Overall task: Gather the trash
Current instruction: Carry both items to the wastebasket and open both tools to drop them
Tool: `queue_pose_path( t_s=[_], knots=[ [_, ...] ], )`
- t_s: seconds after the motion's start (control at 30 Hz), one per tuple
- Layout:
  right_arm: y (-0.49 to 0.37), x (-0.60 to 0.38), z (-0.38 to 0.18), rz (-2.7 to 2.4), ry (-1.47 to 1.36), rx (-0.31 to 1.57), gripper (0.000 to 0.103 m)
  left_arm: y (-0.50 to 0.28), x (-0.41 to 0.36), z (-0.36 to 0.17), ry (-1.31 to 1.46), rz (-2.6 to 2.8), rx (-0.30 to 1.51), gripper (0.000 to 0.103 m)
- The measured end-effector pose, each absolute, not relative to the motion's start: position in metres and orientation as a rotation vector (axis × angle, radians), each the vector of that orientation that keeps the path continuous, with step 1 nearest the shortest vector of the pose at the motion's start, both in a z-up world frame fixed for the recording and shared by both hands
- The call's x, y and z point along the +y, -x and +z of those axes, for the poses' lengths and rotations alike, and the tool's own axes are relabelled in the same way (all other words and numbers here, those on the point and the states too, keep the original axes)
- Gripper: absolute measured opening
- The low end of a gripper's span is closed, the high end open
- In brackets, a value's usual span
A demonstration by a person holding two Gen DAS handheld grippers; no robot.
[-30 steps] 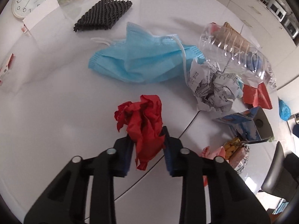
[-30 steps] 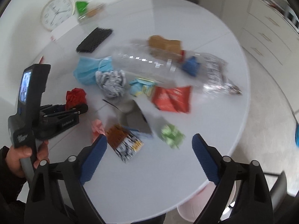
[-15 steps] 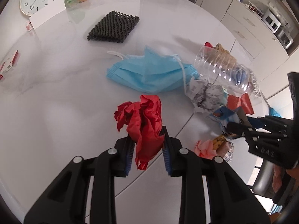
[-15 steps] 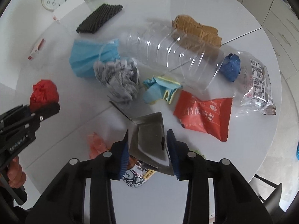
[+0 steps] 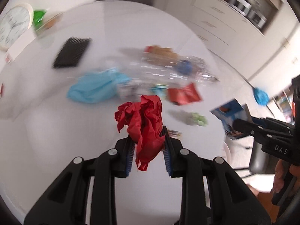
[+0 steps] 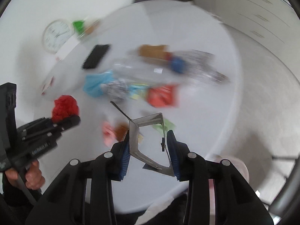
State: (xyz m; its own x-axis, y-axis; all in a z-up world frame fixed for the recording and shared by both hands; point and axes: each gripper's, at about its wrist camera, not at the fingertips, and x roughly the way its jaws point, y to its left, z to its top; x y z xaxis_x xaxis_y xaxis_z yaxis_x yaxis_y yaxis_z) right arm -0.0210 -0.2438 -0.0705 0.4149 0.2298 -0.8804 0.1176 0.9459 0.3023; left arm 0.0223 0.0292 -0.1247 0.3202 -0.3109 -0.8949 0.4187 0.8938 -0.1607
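Red paper: a crumpled wad of bright red paper (image 5: 145, 120), deeply creased, one loose tail hanging down; held above the near part of the table.
Left gripper (image 5: 148, 148): blue-padded fingers closed tight on the lower half of the wad.
Carton: a flattened carton (image 6: 148, 140), grey inside, blue print outside, its flap sticking up; held off the table at its near right edge.
Right gripper (image 6: 149, 150): fingers partly closed, pressing both sides of the carton.
Table (image 5: 56, 131): round, white.
Remaining litter: blurred; blue face mask (image 5: 93, 87), clear plastic bottle (image 5: 159, 69), red wrapper (image 5: 182, 94), all in the middle of the table.
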Motion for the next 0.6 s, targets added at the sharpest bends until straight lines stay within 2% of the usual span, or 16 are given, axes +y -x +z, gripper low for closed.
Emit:
queue_pose_path(
  t_s=[0.1,0.27,0.3,0.33,0.43,0.6],
  knots=[
    [0.064,-0.28,-0.093,-0.059,-0.357,1.199,0.039,-0.009,-0.005,-0.123,-0.148,-0.568,1.154,0.027],
    [0.113,-0.319,-0.162,-0.242,-0.357,1.323,0.041,0.024,-0.067,-0.124,-0.247,-0.731,1.168,0.027],
    [0.119,-0.325,-0.172,-0.26,-0.368,1.344,0.05,0.03,-0.08,-0.125,-0.268,-0.764,1.174,0.027],
    [0.127,-0.332,-0.183,-0.292,-0.384,1.365,0.064,0.038,-0.092,-0.126,-0.291,-0.8,1.179,0.027],
    [0.149,-0.355,-0.186,-0.395,-0.433,1.338,0.09,0.058,-0.124,-0.131,-0.353,-0.881,1.196,0.027],
    [0.183,-0.391,-0.167,-0.481,-0.508,1.267,0.098,0.095,-0.18,-0.145,-0.439,-1.017,1.244,0.027]
  ],
)
